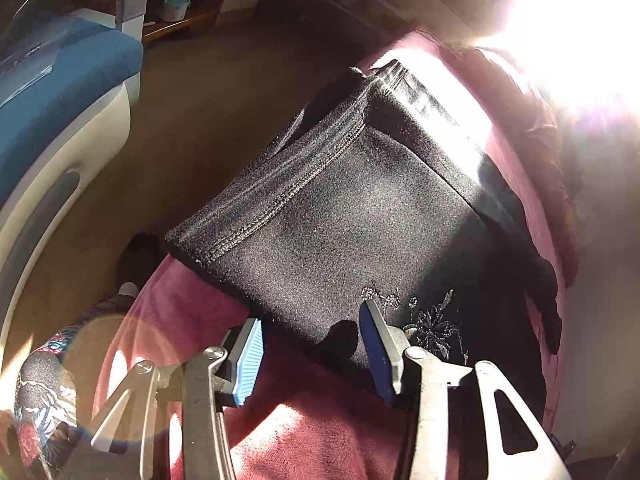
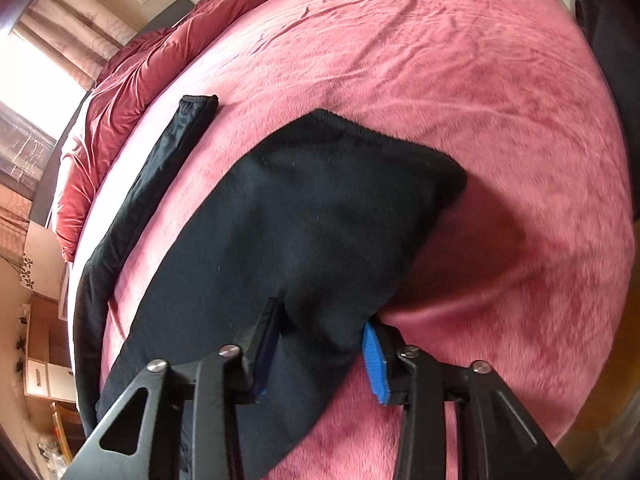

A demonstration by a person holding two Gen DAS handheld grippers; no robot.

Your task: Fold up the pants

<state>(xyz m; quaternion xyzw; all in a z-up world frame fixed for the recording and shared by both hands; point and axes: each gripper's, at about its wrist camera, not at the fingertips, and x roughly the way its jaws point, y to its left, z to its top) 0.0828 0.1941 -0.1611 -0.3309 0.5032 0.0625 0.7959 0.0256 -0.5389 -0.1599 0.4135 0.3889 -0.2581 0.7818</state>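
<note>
Black pants (image 1: 352, 216) lie folded on a pink plush bed cover (image 1: 304, 432), with a stitched seam and a bit of embroidery showing near my left gripper (image 1: 314, 354). That gripper stands open over the pants' near edge. One fingertip (image 1: 248, 356) rests on the cover and the other on the cloth, with a small bump of fabric between them. In the right wrist view the pants (image 2: 320, 232) form a thick dark fold, and one leg (image 2: 160, 168) trails off to the left. My right gripper (image 2: 320, 344) is shut on the fold's near end, which fills the gap between its pads.
The pink bed cover (image 2: 460, 80) spreads wide to the right and beyond the pants. A red duvet (image 2: 132, 72) is bunched at the head of the bed. Off the bed's left side stand a blue and white seat (image 1: 60, 92) and wooden floor (image 1: 208, 92). Window glare (image 1: 580, 20) washes out the upper right.
</note>
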